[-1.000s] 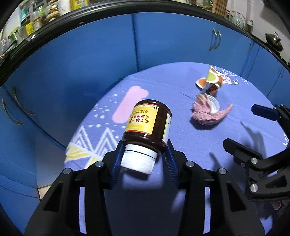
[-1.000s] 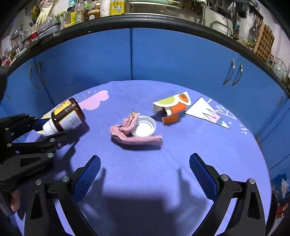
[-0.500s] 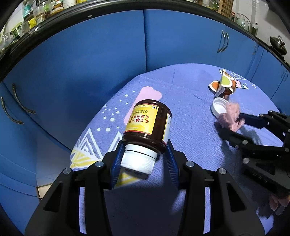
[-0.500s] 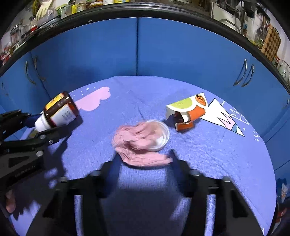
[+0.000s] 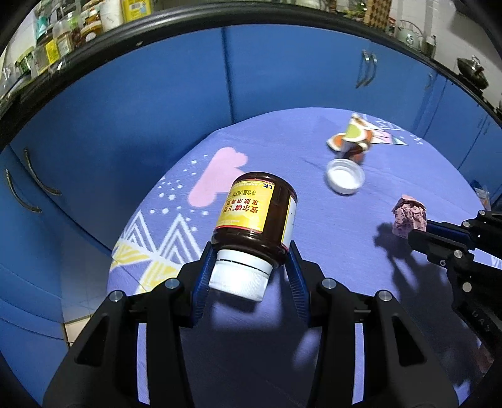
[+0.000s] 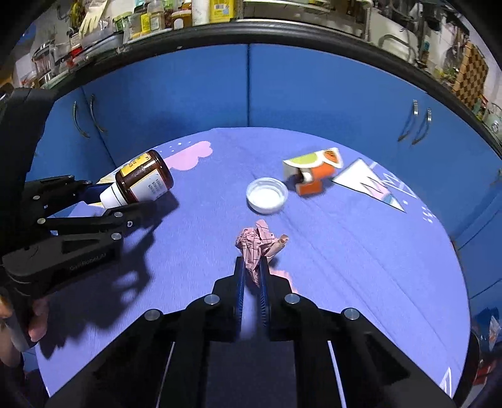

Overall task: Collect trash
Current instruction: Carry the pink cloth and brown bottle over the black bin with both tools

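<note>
the left gripper [image 5: 249, 276] is clamped around a brown bottle [image 5: 255, 216], its blue pads pressing either side of the neck just above the white cap [image 5: 240, 277]. the bottle sticks out forward from the fingers, tilted, with its yellow label facing up and its base pointing away over the purple tablecloth [image 5: 282, 361]. from the other side you can see the same bottle [image 6: 142, 179] lifted clear of the cloth near the left edge of the table, casting a shadow below it.

the right gripper [image 6: 251, 276] is pinched nearly closed on a crumpled pink paper wad [image 6: 257, 246]. the wad bulges out in front of the fingertips and a twisted end pokes off to the right. in the left camera the wad [image 5: 409, 215] sits at the tip of the right gripper's fingers, off to the right of the bottle and well apart from it.

still lying on the cloth, beyond the pink wad, is a white lid [image 6: 266, 195], open side up. just past it, a torn orange and green paper cup [image 6: 313, 172] lies on its side, close beside the lid but whether they touch i can't tell. blue cabinet doors [image 6: 251, 88] curve around the far side of the table, with jars and bottles lined on the counter [image 6: 175, 18] above.
</note>
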### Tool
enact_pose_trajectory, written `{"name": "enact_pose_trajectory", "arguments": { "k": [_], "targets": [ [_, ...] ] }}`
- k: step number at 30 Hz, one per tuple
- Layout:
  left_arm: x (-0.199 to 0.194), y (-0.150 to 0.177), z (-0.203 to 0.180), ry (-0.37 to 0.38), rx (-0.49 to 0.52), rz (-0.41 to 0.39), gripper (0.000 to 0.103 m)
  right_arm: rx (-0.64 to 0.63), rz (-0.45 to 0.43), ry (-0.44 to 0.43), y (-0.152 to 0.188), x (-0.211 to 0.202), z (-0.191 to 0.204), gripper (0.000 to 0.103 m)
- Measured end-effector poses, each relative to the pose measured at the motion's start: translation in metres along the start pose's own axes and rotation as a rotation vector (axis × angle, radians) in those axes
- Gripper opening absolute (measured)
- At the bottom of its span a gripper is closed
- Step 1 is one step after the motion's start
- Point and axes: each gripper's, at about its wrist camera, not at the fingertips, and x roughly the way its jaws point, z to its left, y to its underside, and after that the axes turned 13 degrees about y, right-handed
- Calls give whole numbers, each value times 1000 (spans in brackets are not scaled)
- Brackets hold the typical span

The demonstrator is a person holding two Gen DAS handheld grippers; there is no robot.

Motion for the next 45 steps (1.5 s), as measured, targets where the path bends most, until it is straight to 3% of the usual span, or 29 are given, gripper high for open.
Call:
{"name": "enact_pose_trajectory", "arguments": {
  "k": [23, 45],
  "targets": [
    [-44, 13, -171, 73, 234, -18, 46, 107, -95, 125, 77, -116, -111, 9],
    [-43, 0, -320, 151, 458, -20, 46, 253, -157, 247, 135, -173, -215, 9]
  ]
}}
